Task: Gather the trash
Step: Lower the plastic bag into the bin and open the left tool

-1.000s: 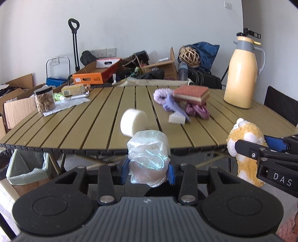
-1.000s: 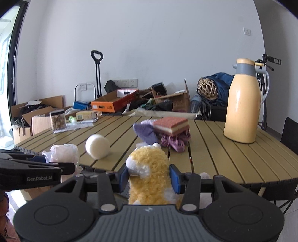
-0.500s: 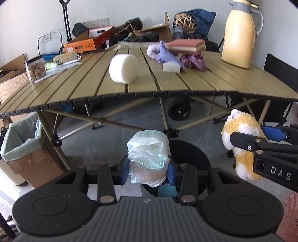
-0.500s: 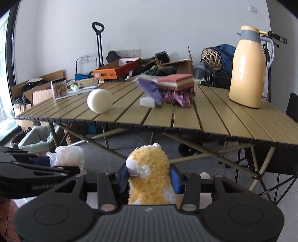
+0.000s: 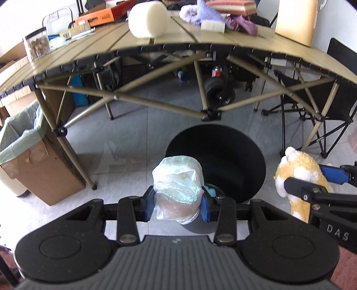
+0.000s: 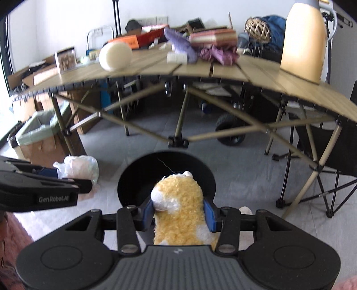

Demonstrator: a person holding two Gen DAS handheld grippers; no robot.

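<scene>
While both grippers hang over the floor in front of the table:
Left gripper (image 5: 177,207): clamped on a crumpled plastic bag (image 5: 177,185), just at the near rim of the black bin (image 5: 252,156).
Right gripper (image 6: 178,213): clamped on a yellow-white plush toy (image 6: 178,207), above the same bin's near edge.
Black bin: dark inside; a small blue thing (image 5: 211,191) shows at the bottom.
Cardboard box (image 5: 42,169): lined with a green bag; contents hidden.
Table (image 5: 245,42): foam roll (image 5: 148,19), jar (image 5: 36,43), jug (image 5: 296,20).
</scene>
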